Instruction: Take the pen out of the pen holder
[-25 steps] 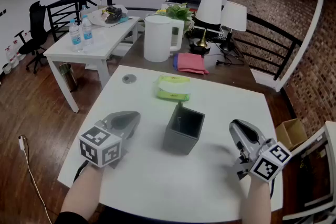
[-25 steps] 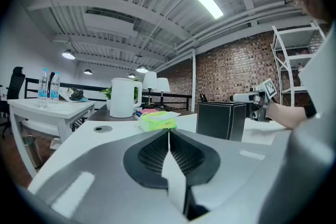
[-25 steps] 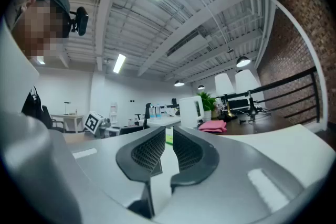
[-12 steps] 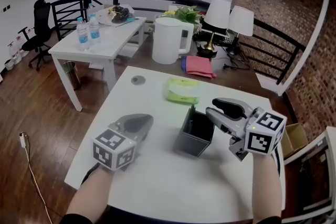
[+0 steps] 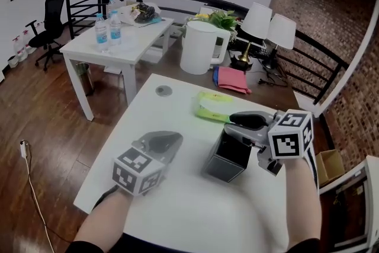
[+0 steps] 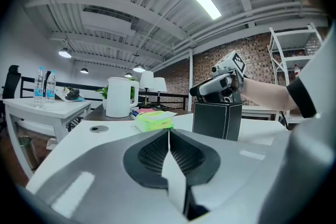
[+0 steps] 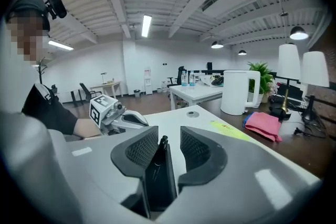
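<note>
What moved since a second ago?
The right gripper swung left from the right side of the white table to above the black square pen holder. Its fingers opened and are now closing around the top of the black pen, not yet gripping. The left gripper, shut, and the pen holder stayed put.
</note>
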The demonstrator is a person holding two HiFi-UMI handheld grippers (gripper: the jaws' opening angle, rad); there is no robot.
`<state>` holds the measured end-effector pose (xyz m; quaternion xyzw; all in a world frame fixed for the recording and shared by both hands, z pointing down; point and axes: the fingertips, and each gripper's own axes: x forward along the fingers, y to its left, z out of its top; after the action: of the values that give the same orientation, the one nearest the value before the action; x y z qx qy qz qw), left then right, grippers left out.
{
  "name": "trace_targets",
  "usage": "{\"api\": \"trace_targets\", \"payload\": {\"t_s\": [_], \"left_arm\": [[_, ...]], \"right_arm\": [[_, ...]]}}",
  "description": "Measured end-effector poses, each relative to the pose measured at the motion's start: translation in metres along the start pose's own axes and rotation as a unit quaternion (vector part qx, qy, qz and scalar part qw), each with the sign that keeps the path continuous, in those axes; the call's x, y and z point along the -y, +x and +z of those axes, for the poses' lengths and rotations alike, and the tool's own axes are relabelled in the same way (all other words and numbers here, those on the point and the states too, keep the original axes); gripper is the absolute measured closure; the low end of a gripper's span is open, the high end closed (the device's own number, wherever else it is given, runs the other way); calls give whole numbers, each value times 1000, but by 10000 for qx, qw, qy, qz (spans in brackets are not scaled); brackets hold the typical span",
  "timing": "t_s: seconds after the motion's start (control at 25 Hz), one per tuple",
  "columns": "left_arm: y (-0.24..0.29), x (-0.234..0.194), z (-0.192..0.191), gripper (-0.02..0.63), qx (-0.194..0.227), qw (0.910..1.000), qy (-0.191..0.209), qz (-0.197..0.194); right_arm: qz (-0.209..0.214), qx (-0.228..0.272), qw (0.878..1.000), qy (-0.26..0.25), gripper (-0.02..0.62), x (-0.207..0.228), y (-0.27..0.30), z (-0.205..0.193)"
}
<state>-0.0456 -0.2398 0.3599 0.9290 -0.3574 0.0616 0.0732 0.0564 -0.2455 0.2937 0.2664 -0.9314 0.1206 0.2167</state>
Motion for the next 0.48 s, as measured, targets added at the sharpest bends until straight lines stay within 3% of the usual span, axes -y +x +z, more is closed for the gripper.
{"api": "trace_targets", "payload": {"t_s": [0.24, 0.48], "left_arm": [[0, 2, -1, 600, -25, 10000, -9, -25], [-1, 2, 0, 599, -18, 10000, -15, -43]], "right_arm": [[152, -166, 9995, -205, 535, -10, 7, -7], [49, 213, 9996, -160, 543, -12, -9, 6]]}}
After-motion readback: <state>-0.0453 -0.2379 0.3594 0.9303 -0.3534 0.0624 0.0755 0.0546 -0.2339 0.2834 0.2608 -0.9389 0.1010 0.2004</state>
